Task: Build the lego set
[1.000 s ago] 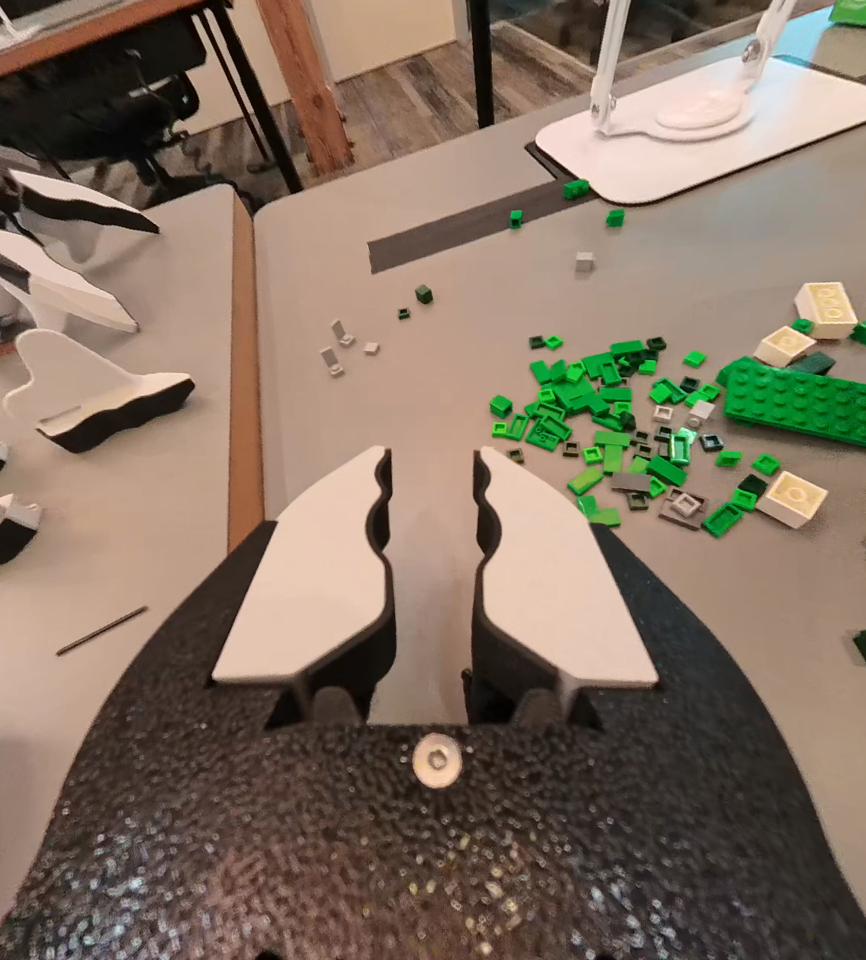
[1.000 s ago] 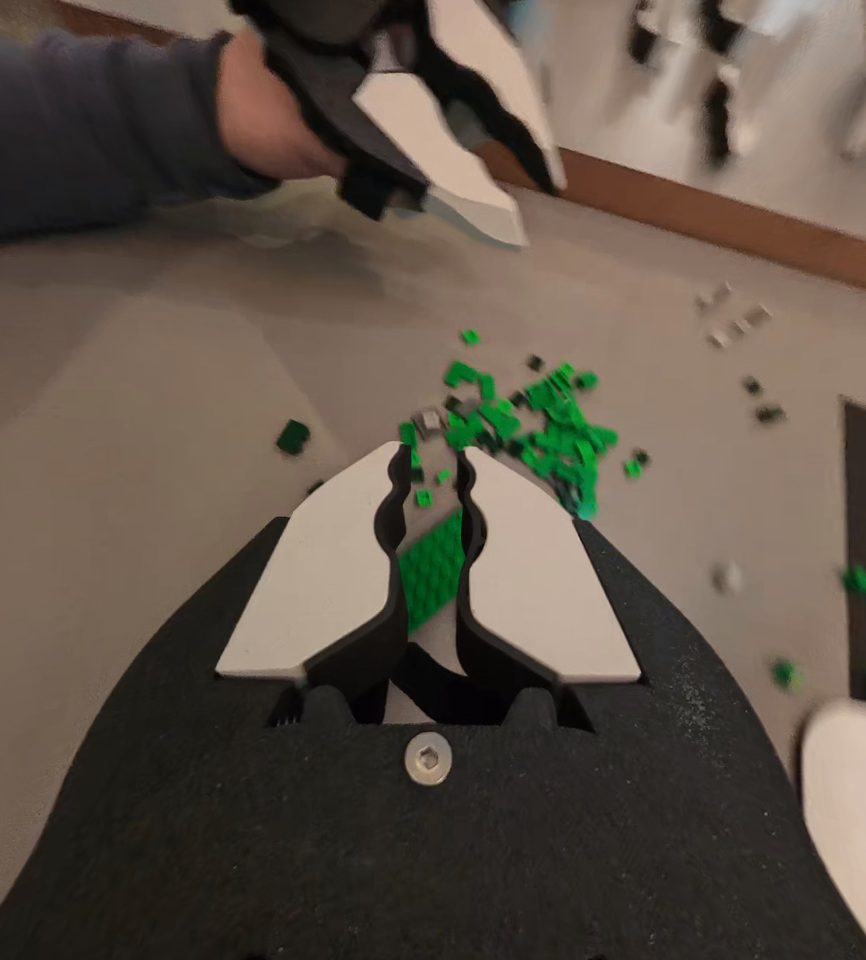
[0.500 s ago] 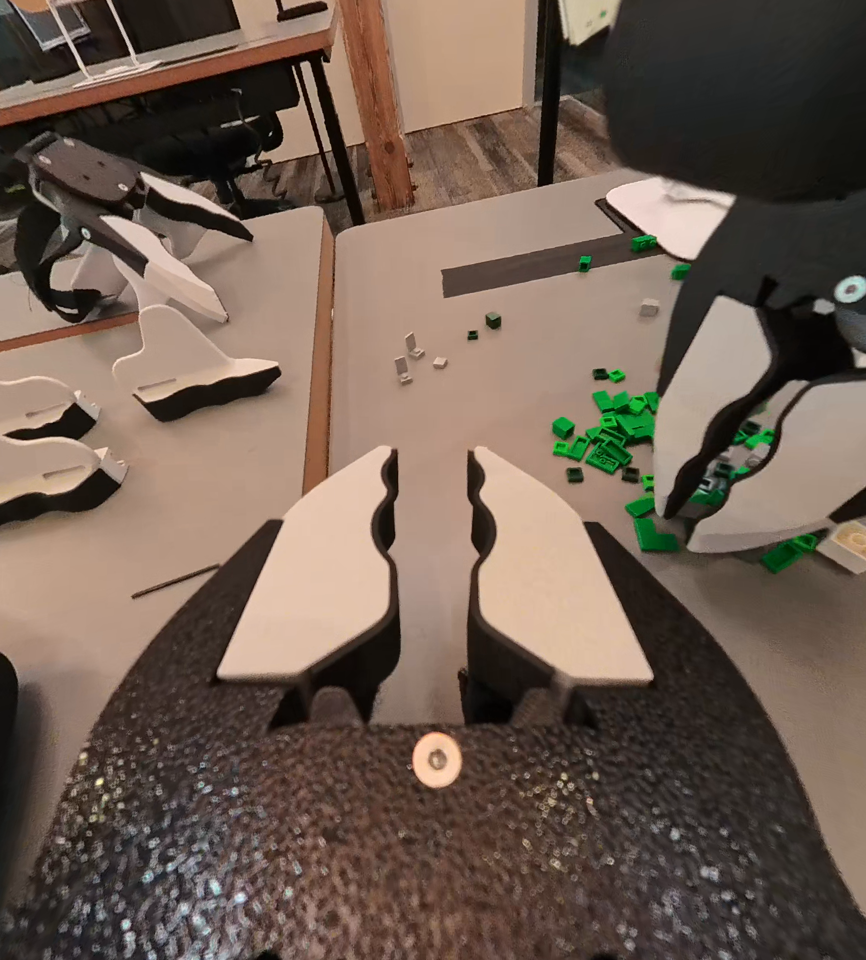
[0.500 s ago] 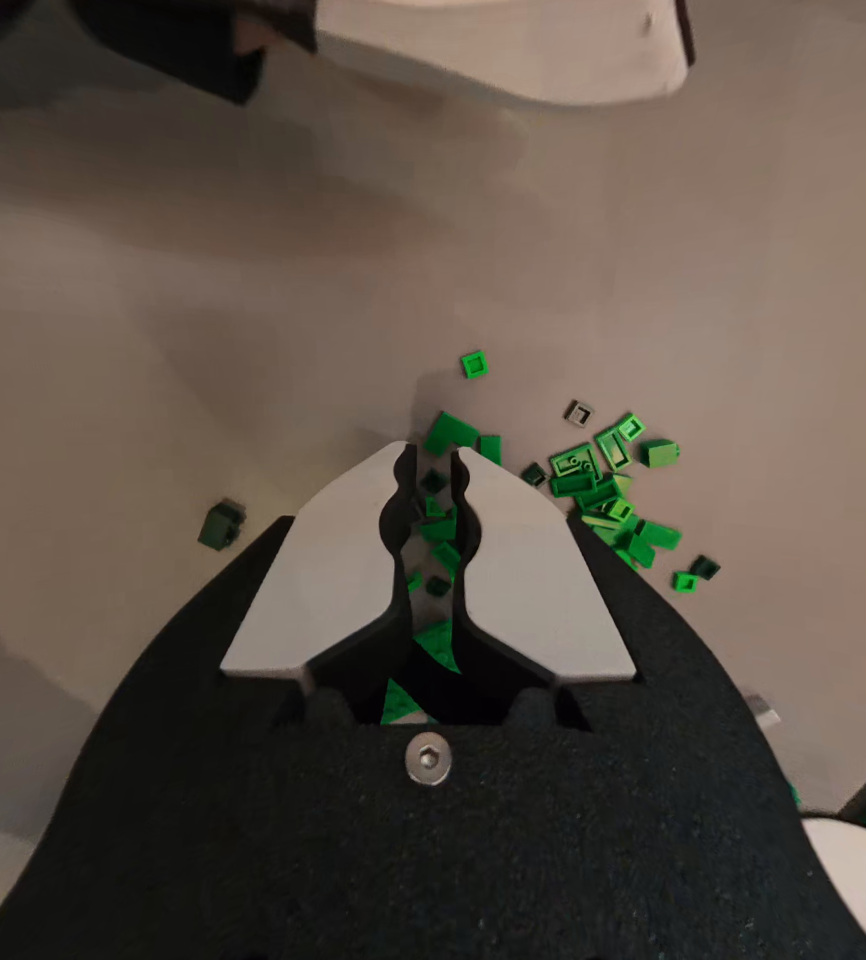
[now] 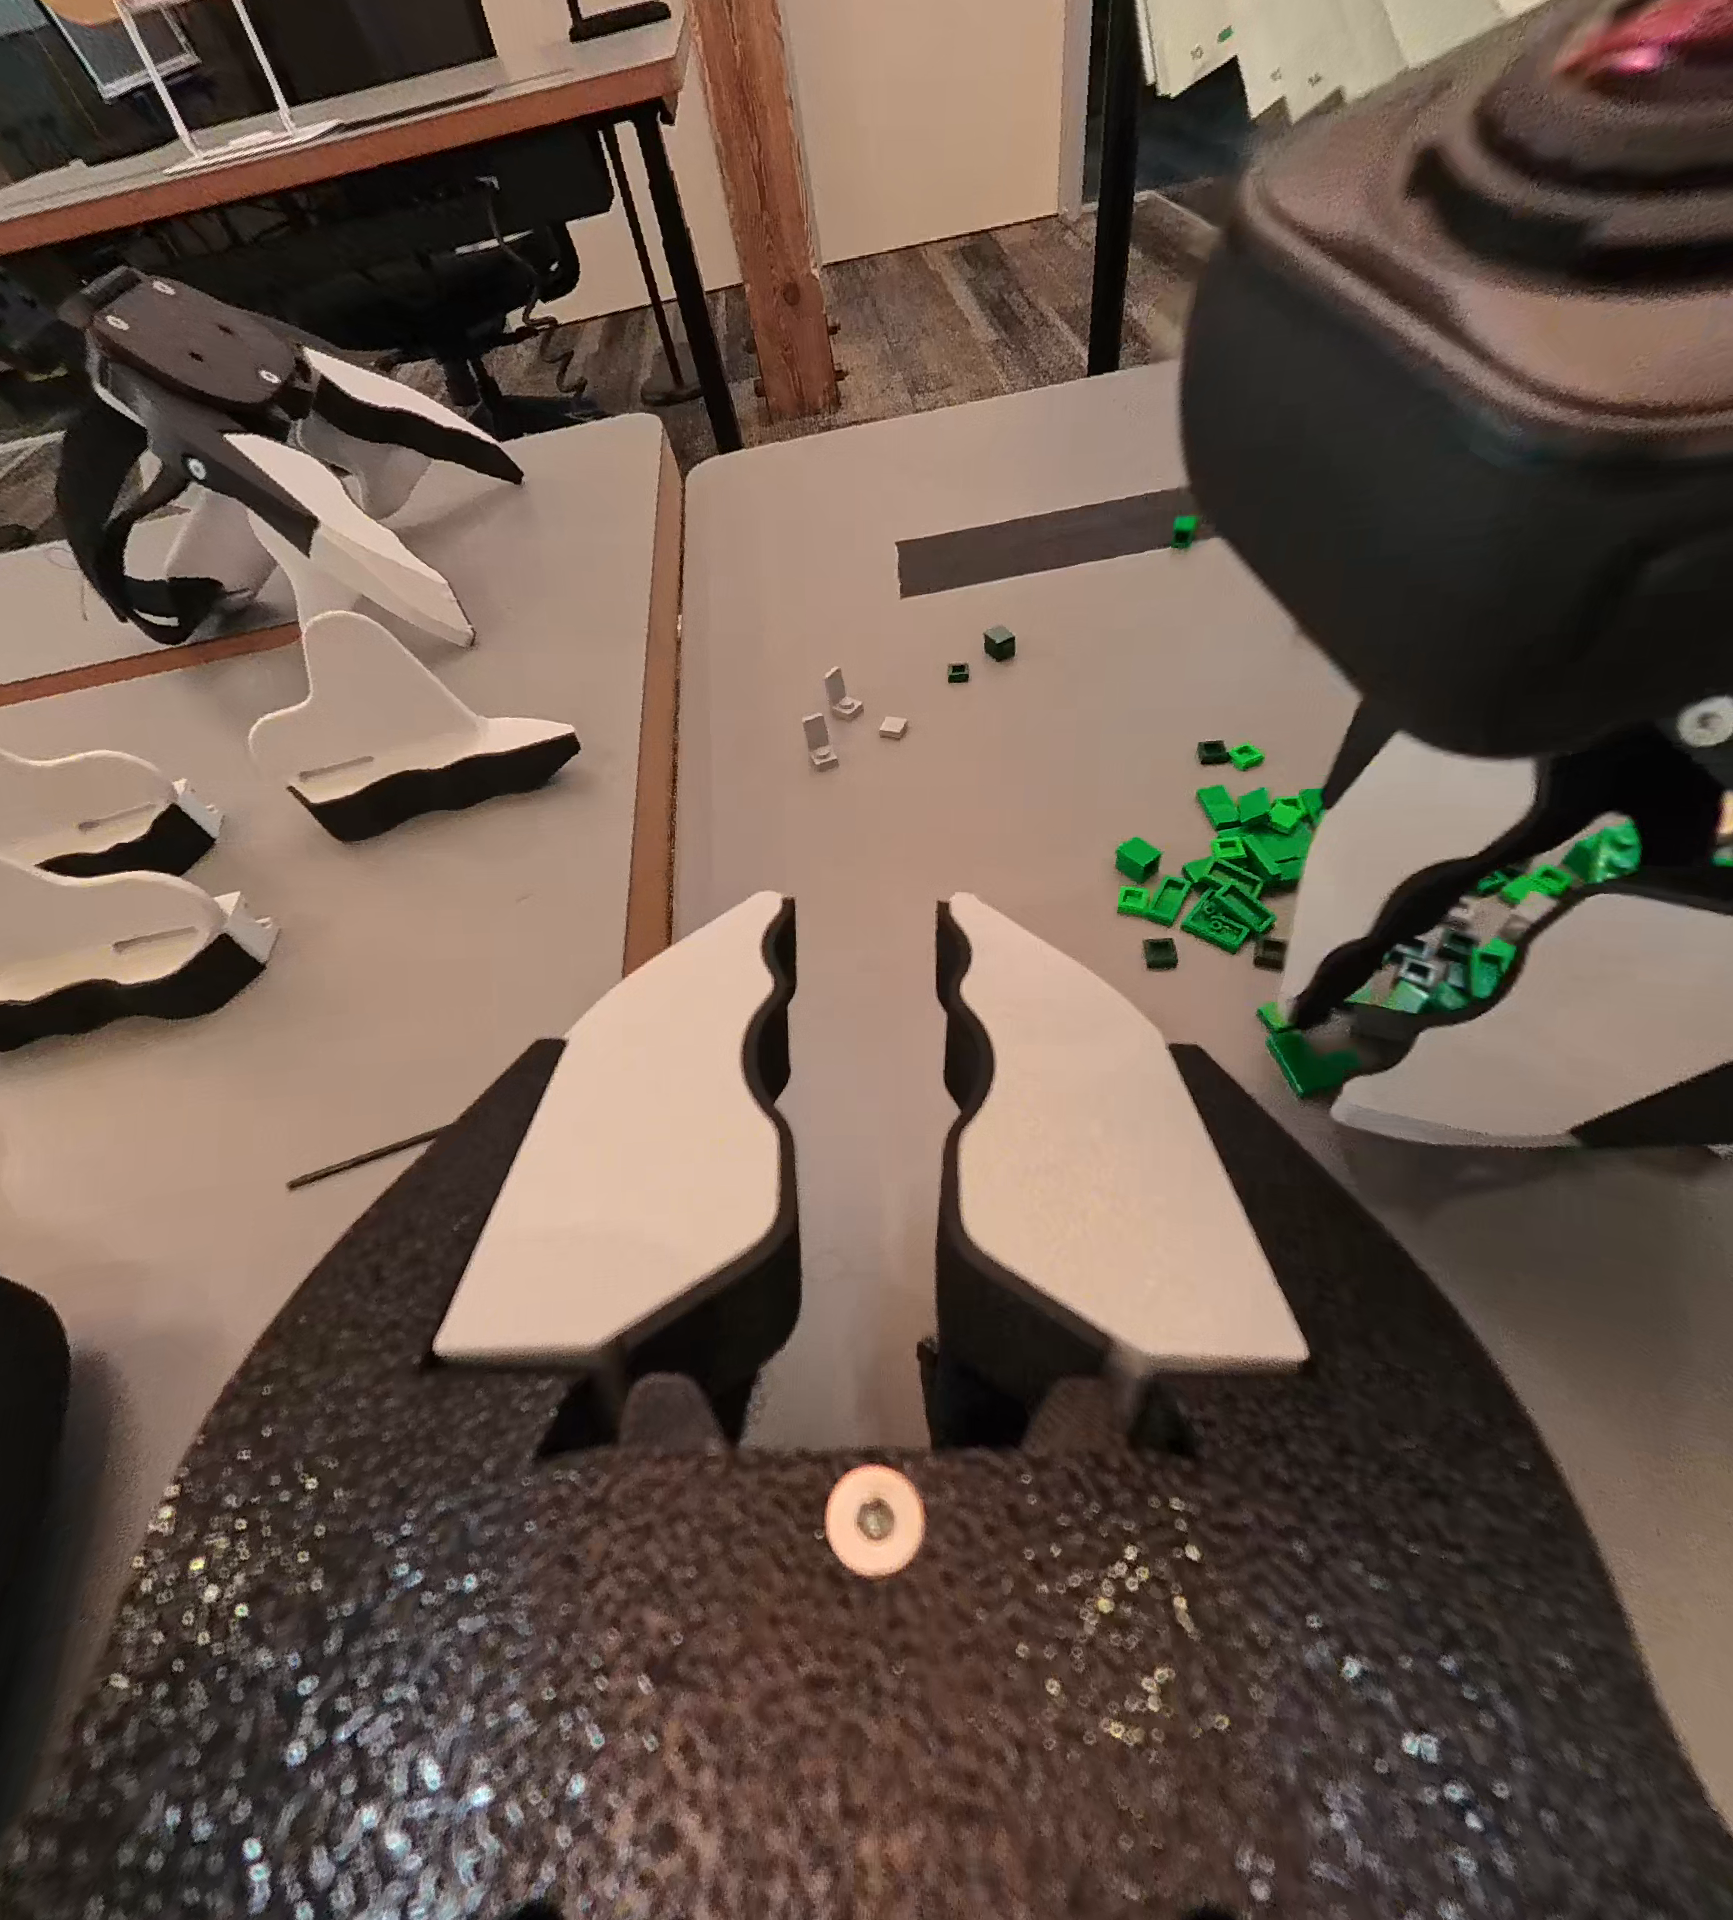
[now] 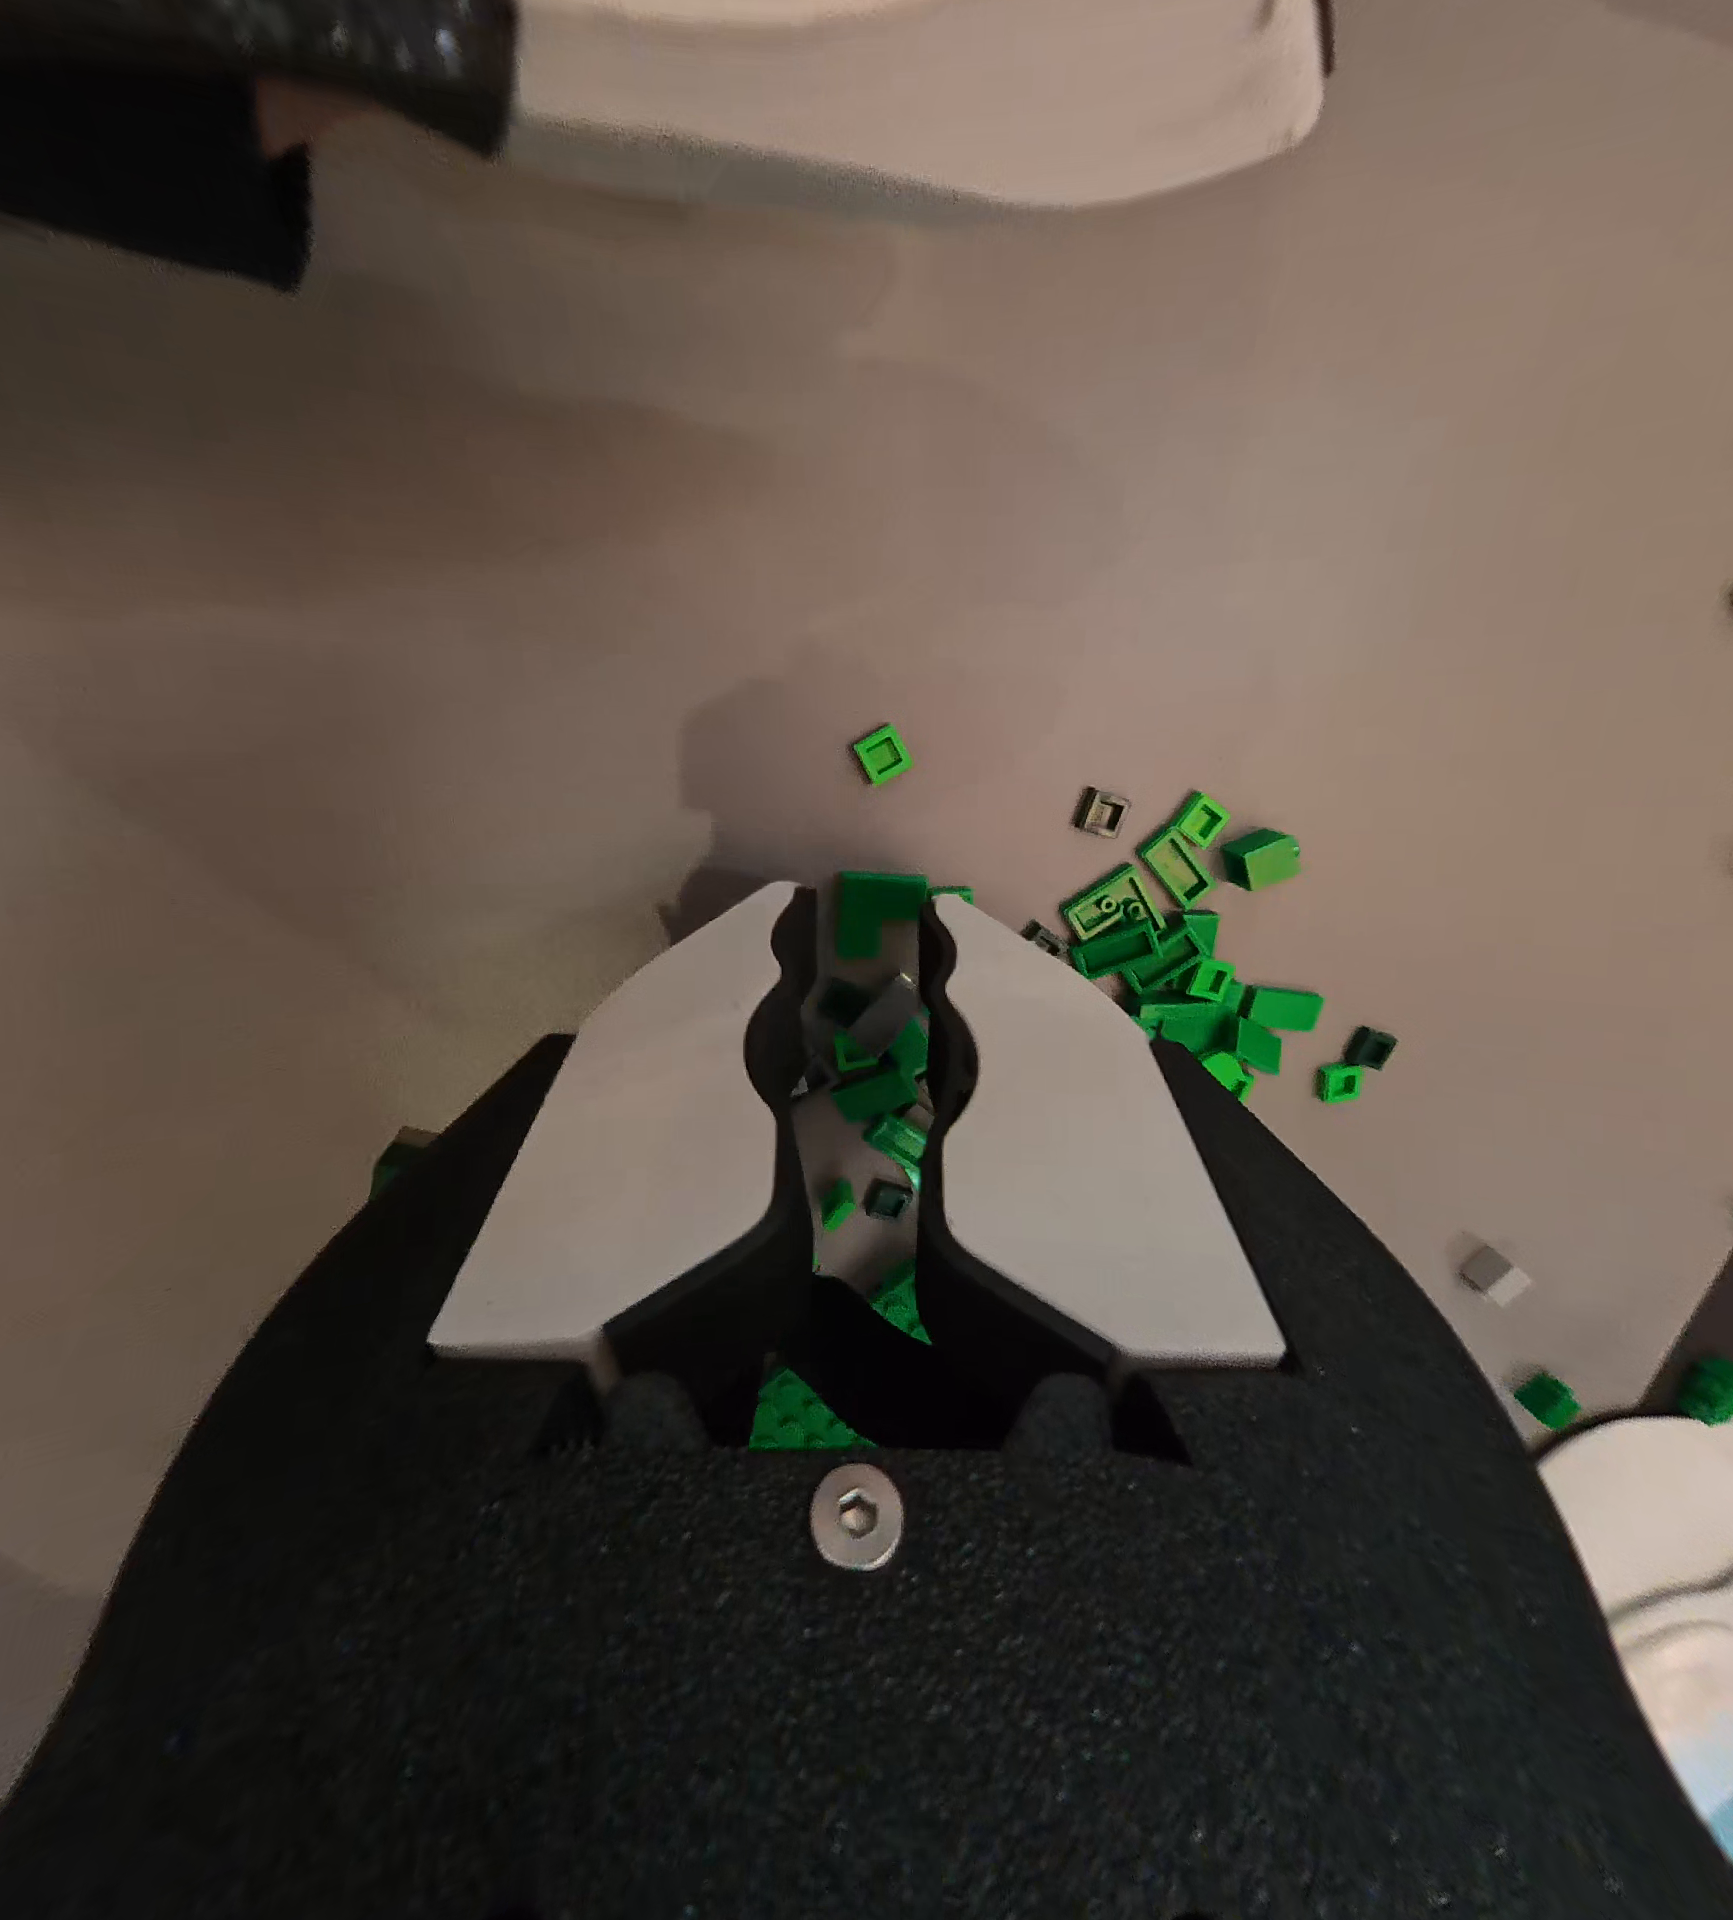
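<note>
Right gripper [image 6: 872, 914] points down at the pile of small green lego pieces [image 6: 1168, 966] on the grey counter [image 6: 426, 675]; its fingers are a little apart, with an L-shaped green piece [image 6: 867, 920] just at the tips, and I cannot tell if they touch it. Left gripper [image 5: 864, 904] is open and holds nothing, over a bare part of the counter, left of the pile. Some grey pieces [image 5: 841, 712] lie farther away. Spare gripper fingers [image 5: 394, 748] lie on the next counter.
</note>
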Available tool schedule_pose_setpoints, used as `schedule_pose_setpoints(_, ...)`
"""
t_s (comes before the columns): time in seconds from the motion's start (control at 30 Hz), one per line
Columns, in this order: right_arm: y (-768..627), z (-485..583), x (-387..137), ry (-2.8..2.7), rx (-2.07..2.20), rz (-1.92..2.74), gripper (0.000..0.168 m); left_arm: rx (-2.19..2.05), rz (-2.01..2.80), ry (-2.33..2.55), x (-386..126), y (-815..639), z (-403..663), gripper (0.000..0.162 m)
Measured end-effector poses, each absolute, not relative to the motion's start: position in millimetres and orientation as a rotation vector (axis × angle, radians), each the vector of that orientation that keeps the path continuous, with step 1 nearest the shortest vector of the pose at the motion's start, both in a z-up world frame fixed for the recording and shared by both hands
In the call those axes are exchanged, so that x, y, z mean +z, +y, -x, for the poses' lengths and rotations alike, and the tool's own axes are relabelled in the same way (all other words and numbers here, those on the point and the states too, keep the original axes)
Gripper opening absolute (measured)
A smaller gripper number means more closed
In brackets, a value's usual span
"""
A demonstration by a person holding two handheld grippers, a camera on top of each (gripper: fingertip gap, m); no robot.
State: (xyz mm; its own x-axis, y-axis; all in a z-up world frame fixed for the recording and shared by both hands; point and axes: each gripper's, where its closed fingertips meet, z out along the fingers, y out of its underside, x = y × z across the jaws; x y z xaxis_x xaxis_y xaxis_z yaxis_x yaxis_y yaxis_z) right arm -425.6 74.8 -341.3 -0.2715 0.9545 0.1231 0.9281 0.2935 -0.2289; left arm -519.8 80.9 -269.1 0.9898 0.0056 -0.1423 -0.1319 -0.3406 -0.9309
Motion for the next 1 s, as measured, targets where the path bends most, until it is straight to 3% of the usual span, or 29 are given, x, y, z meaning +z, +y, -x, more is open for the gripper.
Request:
schedule_pose_setpoints(0.3, 76, 429, -345, -2.303, 0.185, 1.769, 0.01, 0.133, 1.911, 0.099, -268, 81, 518, 0.025)
schedule_pose_setpoints(0.37, 72, 432, -342, -2.339, 0.239, 1.651, 0.0, 0.131, 1.912, 0.106, -268, 82, 517, 0.024)
schedule_pose_setpoints(0.53, 68, 421, -328, -2.378, 0.301, 1.306, 0.0, 0.053, 1.896, 0.157, -267, 84, 504, 0.024)
schedule_pose_setpoints(0.8, 70, 414, -338, -2.421, 0.452, 1.5, 0.023, 0.109, 1.917, 0.187, -271, 85, 504, 0.023)
schedule_pose_setpoints(1.0, 70, 421, -341, -2.535, 0.397, 1.32, 0.025, 0.091, 1.913, 0.185, -269, 85, 503, 0.023)
